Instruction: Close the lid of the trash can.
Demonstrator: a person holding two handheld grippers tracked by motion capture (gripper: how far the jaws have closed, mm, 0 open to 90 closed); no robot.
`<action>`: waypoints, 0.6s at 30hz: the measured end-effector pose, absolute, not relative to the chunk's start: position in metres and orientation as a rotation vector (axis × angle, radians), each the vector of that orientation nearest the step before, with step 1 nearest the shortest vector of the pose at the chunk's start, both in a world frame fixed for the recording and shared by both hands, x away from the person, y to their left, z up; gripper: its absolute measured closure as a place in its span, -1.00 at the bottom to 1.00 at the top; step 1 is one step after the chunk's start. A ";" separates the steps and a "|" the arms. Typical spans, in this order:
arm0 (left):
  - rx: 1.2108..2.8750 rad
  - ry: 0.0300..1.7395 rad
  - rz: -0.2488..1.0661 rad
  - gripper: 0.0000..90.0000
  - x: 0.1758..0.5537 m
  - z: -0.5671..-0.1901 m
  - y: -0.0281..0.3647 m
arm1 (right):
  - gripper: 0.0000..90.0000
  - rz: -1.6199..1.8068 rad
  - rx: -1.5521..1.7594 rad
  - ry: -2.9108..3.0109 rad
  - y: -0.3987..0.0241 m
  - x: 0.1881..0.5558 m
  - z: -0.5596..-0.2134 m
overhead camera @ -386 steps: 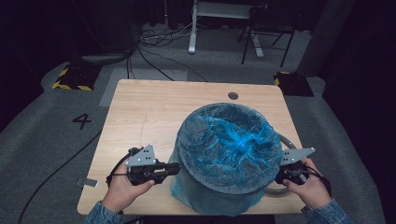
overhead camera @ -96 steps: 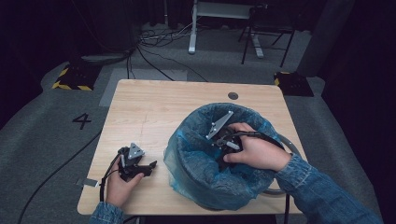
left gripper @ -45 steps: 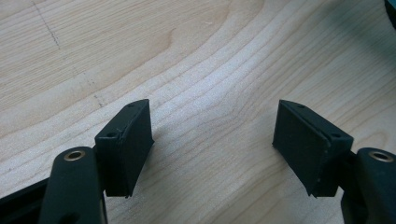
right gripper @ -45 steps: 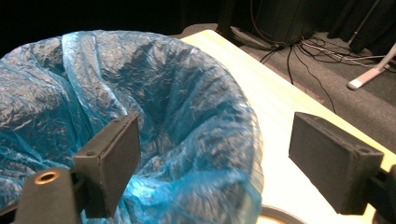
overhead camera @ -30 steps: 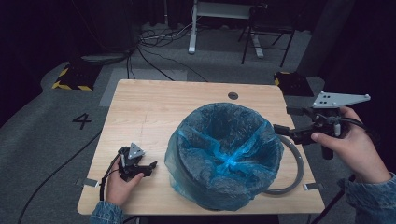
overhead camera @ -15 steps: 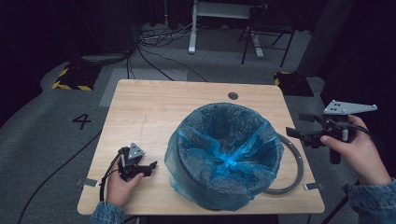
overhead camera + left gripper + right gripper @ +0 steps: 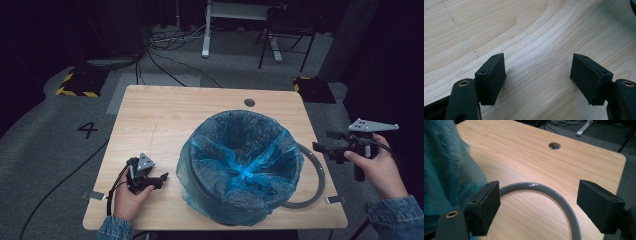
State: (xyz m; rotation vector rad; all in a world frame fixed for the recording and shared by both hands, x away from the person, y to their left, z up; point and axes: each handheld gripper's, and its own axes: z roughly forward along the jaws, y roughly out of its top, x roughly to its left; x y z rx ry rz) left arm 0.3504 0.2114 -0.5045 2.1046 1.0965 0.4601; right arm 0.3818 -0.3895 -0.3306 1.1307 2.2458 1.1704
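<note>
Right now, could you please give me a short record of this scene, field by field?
table: wooden table, round hole near far edge
bin: bin lined with blue bag, upright, near the front
ring: grey ring flat on table, at bin's right
left gripper: left gripper open, low by front left, empty
right gripper: right gripper open, off table's right edge, empty

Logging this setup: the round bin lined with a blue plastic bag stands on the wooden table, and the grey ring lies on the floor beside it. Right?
Not quite. The grey ring lies on the wooden table, curving round the bin lined with a blue plastic bag, as the high view shows. The rest holds.
</note>
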 end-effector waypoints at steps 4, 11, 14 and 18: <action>2.104 1.097 0.460 -0.37 0.350 -0.505 0.211 | -0.58 1.150 1.172 2.234 -0.399 0.385 -0.347; 2.106 1.096 0.460 -0.37 0.350 -0.504 0.211 | -0.57 1.123 1.215 2.229 -0.411 0.389 -0.375; 2.104 1.097 0.460 -0.37 0.350 -0.505 0.211 | -0.57 1.111 1.226 2.230 -0.415 0.390 -0.386; 2.104 1.097 0.460 -0.37 0.350 -0.505 0.211 | -0.55 1.100 1.258 2.234 -0.421 0.392 -0.401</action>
